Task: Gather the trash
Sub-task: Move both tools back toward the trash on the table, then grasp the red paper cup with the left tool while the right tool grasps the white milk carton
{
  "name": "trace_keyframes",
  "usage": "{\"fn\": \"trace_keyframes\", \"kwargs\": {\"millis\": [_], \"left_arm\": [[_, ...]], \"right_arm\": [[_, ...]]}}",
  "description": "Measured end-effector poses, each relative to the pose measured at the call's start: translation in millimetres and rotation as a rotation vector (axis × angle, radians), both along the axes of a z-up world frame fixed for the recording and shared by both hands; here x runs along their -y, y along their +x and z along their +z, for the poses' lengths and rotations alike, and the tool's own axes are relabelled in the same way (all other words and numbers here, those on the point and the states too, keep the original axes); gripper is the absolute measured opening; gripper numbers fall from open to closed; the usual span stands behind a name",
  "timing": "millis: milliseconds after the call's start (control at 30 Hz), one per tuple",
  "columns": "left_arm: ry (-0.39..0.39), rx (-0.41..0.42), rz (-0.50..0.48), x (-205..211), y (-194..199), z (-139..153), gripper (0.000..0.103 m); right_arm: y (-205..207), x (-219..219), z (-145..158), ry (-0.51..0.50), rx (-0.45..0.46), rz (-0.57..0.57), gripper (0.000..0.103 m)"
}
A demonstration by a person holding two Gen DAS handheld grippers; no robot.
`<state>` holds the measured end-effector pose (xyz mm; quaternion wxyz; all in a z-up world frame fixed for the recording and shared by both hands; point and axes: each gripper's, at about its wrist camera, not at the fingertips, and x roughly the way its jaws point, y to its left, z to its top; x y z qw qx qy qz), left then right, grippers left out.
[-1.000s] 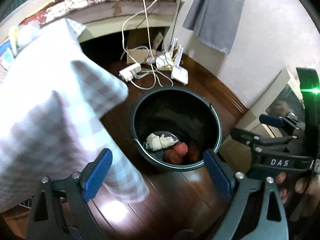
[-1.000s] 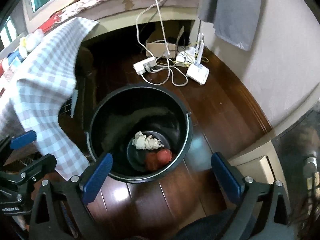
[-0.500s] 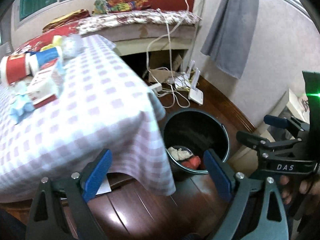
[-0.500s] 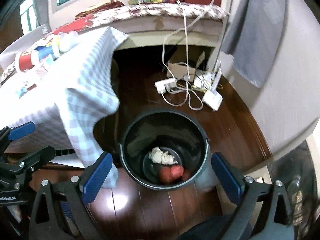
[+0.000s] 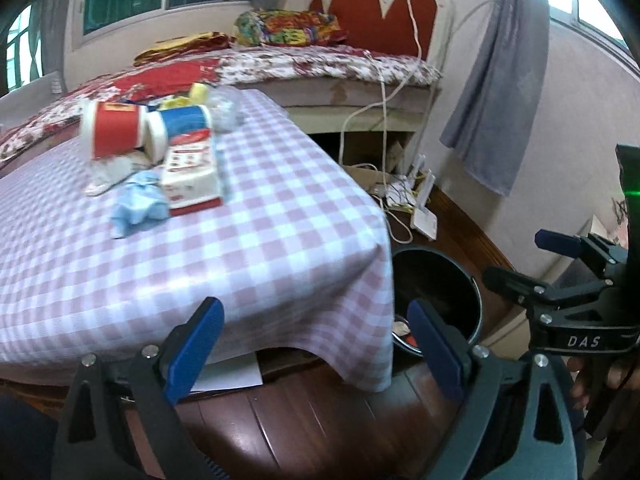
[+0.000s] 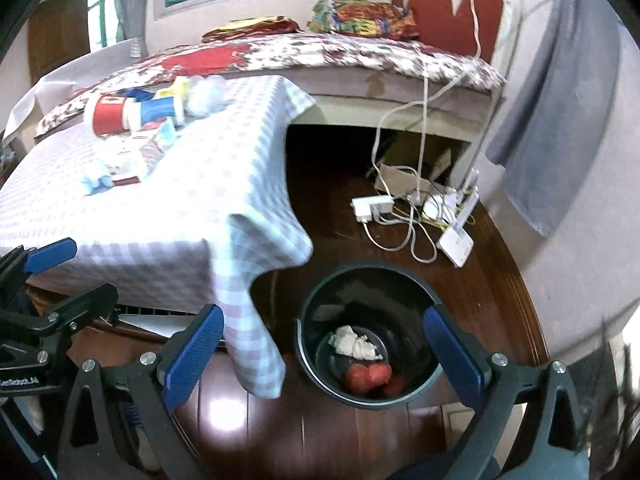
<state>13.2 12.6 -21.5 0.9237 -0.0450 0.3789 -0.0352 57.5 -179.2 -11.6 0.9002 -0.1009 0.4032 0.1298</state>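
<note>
Carton (image 5: 195, 174) lies flat, long axis toward bed (image 5: 320, 65), beside cups (image 5: 148, 128).

- Tablecloth (image 5: 280, 240): lilac-and-white check.
- Bin (image 6: 320, 312): black (white paper (image 6: 354, 342), red scraps (image 6: 368, 376) inside).
- Cups (image 5: 114, 130): red, blue.
- Bedspread (image 5: 320, 66): floral red.

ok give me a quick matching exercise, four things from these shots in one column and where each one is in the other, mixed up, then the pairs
Things
1. crumpled white paper
2. blue crumpled wrapper
3. white power strip
4. colourful pillow

Places
A. on the bed
B. on the checked tablecloth
C. inside the black bucket
D. on the wooden floor by the cables

Pairs: 1-C, 2-B, 3-D, 4-A
</note>
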Motion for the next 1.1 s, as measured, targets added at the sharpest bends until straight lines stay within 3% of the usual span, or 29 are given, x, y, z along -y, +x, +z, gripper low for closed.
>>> {"fn": "trace_keyframes", "kwargs": {"millis": [300, 600, 1100], "left_arm": [[0.019, 0.036, 0.114, -50, -10, 10, 0.094], [0.006, 0.078, 0.264, -128, -7, 20, 0.095], [-0.008, 0.055, 0.325, -187, 25, 5, 0.089]], "right_arm": [[4, -58, 22, 0.027, 0.047, 0.123, 0.102], [27, -133, 41, 0.057, 0.121, 0.218, 0.103], [80, -230, 15, 0.103, 0.046, 0.246, 0.103]]}}
